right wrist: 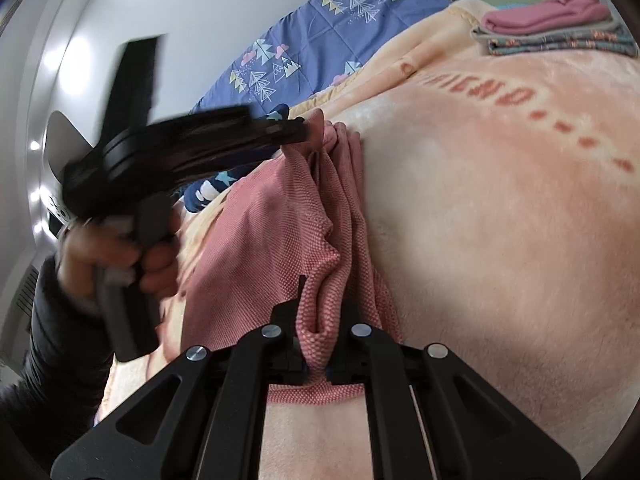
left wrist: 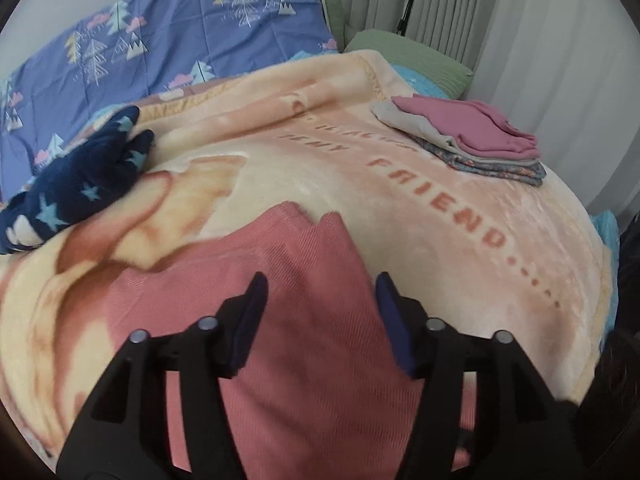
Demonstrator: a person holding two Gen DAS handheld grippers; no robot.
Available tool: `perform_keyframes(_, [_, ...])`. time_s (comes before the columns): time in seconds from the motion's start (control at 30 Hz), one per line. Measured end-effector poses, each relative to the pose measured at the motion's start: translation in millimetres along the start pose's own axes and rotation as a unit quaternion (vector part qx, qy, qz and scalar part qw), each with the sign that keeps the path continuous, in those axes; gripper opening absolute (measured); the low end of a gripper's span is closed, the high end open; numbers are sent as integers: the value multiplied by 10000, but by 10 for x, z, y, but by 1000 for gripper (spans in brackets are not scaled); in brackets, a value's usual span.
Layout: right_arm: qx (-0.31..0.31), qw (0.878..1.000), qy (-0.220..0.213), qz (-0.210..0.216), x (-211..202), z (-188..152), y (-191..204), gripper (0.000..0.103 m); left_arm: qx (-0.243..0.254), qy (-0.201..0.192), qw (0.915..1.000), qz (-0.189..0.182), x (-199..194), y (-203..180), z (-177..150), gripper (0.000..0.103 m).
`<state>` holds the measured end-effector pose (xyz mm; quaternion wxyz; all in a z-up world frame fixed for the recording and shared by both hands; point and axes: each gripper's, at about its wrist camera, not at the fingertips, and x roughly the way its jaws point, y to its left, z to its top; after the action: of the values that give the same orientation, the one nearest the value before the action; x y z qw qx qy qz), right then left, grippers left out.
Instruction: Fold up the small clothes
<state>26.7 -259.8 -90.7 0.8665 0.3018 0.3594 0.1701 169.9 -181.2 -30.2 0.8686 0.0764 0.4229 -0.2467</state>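
Observation:
A salmon-pink knit garment (left wrist: 304, 320) lies on the peach blanket (left wrist: 460, 280) in front of me. My left gripper (left wrist: 320, 300) hovers over it with its jaws wide apart and nothing between them. In the right wrist view the same garment (right wrist: 280, 248) is bunched into folds, and my right gripper (right wrist: 318, 344) is shut on a pinched fold of it. The left gripper (right wrist: 304, 132) shows there blurred, held by a hand at the garment's far end.
A stack of folded clothes (left wrist: 476, 140) with a pink top piece sits at the blanket's far right, also in the right wrist view (right wrist: 556, 28). A navy star-patterned garment (left wrist: 76, 188) lies at the left. A blue tree-print quilt (left wrist: 160, 48) lies behind.

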Motion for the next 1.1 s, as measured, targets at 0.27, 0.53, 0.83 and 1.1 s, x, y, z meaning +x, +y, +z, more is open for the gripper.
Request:
perform_keyframes(0.27, [-33, 10000, 13, -57, -10, 8, 45, 5, 609, -352, 9973, 189, -879, 81, -1118, 76])
perform_keyframes(0.53, [-59, 9999, -134, -42, -72, 100, 187, 5, 530, 4, 9984, 177, -963, 147, -1825, 76])
perform_keyframes(0.83, [149, 9978, 338, -558, 126, -36, -63, 5, 364, 77, 9976, 581, -846, 282, -1962, 43])
perform_keyframes(1.1, [-408, 9948, -376, -849, -280, 51, 176, 18, 268, -14, 9966, -782, -1192, 368, -1943, 18])
